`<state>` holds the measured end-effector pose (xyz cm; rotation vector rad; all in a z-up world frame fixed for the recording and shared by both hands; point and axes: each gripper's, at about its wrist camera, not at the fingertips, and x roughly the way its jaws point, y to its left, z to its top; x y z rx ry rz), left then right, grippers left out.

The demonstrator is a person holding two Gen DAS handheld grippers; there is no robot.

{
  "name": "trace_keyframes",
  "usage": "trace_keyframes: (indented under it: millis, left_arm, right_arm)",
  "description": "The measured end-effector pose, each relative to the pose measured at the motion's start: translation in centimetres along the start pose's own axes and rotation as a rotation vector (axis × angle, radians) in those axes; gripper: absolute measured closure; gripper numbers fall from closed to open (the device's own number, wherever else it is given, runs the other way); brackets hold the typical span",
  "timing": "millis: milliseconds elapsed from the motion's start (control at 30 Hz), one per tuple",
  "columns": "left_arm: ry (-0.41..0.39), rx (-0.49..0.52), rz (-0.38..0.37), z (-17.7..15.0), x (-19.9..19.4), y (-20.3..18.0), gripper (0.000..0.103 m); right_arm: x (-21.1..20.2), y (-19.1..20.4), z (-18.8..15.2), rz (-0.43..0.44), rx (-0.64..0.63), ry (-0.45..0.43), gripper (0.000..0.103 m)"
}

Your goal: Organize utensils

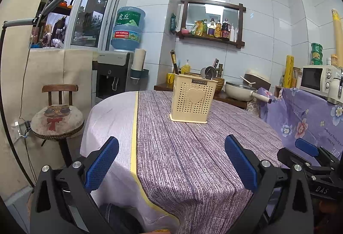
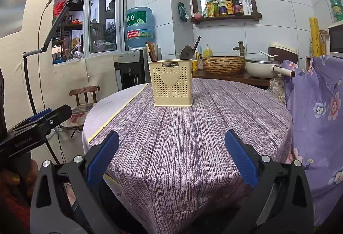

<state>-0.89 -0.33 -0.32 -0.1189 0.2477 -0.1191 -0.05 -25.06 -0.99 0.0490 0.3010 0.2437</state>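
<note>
A cream perforated utensil holder (image 1: 193,98) (image 2: 172,83) with a heart on its front stands upright on the far part of the round table (image 1: 182,158) (image 2: 193,137). Brown chopsticks (image 1: 174,63) (image 2: 151,51) stick out of its left side, and metal spoons (image 1: 209,72) (image 2: 187,52) out of its right. My left gripper (image 1: 171,161) hovers over the near table edge, open and holding nothing. My right gripper (image 2: 171,156) is likewise open and holds nothing, well short of the holder. Each gripper shows at the edge of the other's view: the right gripper (image 1: 308,151), the left gripper (image 2: 45,118).
A purple striped cloth covers the table, with a yellow band (image 1: 135,126) on its left. A wooden stool (image 1: 56,118) stands at the left. Behind the table are a water dispenser (image 1: 115,75), a woven basket (image 2: 223,64), a pan (image 1: 240,89) and a microwave (image 1: 317,79). A floral cloth (image 2: 317,105) hangs at the right.
</note>
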Motion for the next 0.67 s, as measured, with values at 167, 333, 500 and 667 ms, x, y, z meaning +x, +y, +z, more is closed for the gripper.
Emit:
trace_keyframes:
  millis: [167,333,500,667]
  left_arm:
    - [-0.001,-0.005,0.004,0.03,-0.02,-0.02,0.005]
    - [0.003,-0.014,0.004,-0.10,0.07,0.22,0.005]
    - [0.003,-0.013,0.008,-0.11,0.11,0.33,0.005]
    - [0.003,-0.009,0.013,-0.22,0.19,0.39,0.005]
  right_arm:
    - [0.11,-0.06,-0.11,0.002,0.000,0.004,0.006]
    - [0.28,-0.14,-0.22,0.002,0.003,0.010,0.006]
    - [0.40,-0.08,-0.33,0.002,0.002,0.014,0.006]
    - [0.39,-0.06,-0.40,0.002,0.004,0.014,0.006]
